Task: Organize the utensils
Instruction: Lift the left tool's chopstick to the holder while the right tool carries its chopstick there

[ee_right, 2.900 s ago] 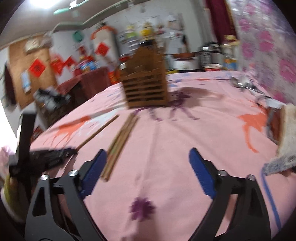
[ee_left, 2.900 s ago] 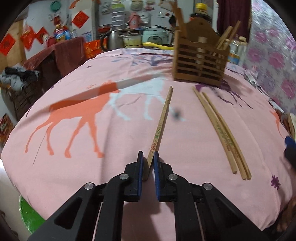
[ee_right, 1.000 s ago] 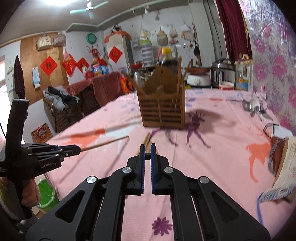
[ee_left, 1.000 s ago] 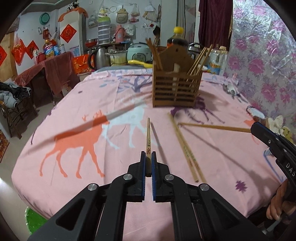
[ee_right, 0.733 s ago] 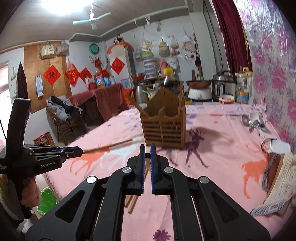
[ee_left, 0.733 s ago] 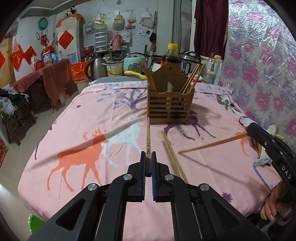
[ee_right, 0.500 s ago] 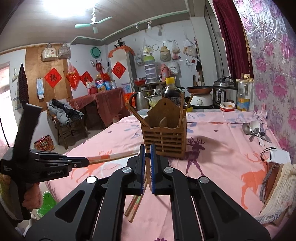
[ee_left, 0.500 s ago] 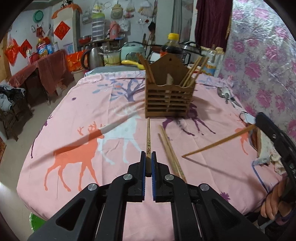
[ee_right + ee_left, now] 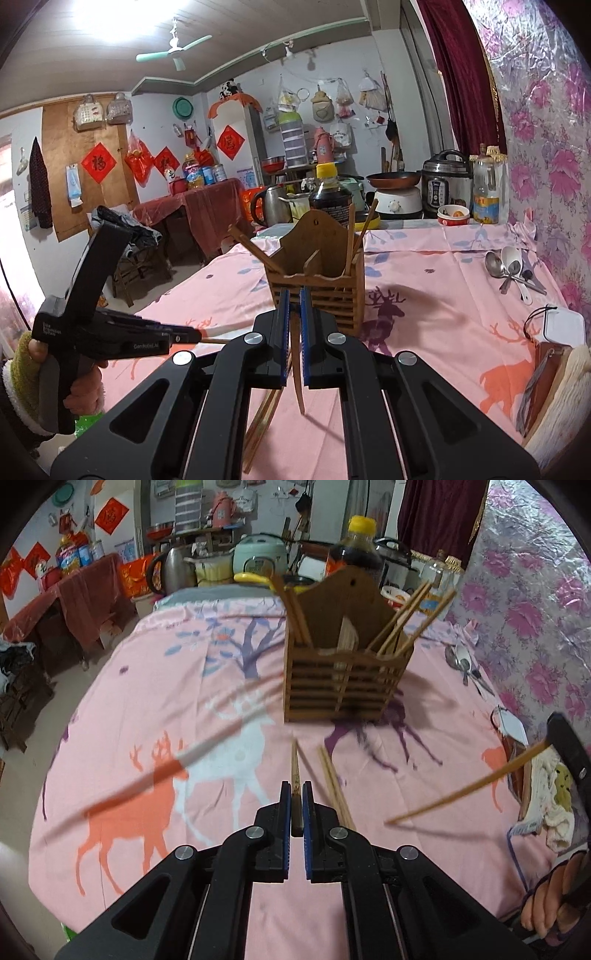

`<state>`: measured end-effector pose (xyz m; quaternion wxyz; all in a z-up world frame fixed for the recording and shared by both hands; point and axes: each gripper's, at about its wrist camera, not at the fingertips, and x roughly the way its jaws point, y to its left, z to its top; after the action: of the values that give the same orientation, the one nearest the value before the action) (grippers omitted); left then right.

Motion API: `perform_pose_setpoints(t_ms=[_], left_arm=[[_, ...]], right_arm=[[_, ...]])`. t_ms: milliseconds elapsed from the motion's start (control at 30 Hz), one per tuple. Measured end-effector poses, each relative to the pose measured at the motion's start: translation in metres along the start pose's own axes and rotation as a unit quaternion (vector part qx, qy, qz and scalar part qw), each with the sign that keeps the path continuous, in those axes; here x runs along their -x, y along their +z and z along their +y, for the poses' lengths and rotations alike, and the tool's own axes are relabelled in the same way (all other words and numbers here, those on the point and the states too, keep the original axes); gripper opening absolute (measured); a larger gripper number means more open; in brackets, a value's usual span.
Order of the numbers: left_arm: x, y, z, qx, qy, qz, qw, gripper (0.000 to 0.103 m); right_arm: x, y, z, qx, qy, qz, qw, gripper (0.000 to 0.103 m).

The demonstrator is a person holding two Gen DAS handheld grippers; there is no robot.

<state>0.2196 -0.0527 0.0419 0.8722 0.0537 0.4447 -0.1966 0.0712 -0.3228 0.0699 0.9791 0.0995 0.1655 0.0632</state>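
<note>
A slatted wooden utensil holder (image 9: 347,679) (image 9: 319,288) stands at the far middle of the pink deer-print table, with several chopsticks leaning in it. My left gripper (image 9: 295,788) is shut on one chopstick (image 9: 294,760) that points at the holder from a short way in front of it. My right gripper (image 9: 293,295) is shut on another chopstick (image 9: 298,376) whose free end slants down over the cloth. In the left wrist view that chopstick (image 9: 461,792) hangs from the right gripper (image 9: 554,733) at the right edge. Two chopsticks (image 9: 334,790) (image 9: 262,424) lie on the table.
Metal and white spoons (image 9: 508,267) lie at the far right of the table. A white pouch (image 9: 563,325) and a folded cloth (image 9: 561,384) sit near the right edge. A dark sauce bottle (image 9: 356,552) and cookers stand behind the holder.
Both grippers have risen with their chopsticks. The left one has moved closer to the holder, which now looks larger. The right gripper's chopstick now slopes more steeply down toward the cloth.
</note>
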Motion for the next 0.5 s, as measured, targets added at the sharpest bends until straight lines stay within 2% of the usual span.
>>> perform_pose_setpoints(t_ms=[267, 500], left_arm=[[-0.004, 0.041, 0.000, 0.009, 0.004, -0.031, 0.9995, 0.006], [0.009, 0.052, -0.003, -0.002, -0.005, -0.044, 0.9990, 0.006]], right_arm=[[-0.017, 0.006, -0.009, -0.011, -0.001, 0.005, 1.000, 0.006], [-0.024, 0.016, -0.011, -0.007, 0.003, 0.006, 1.000, 0.006]])
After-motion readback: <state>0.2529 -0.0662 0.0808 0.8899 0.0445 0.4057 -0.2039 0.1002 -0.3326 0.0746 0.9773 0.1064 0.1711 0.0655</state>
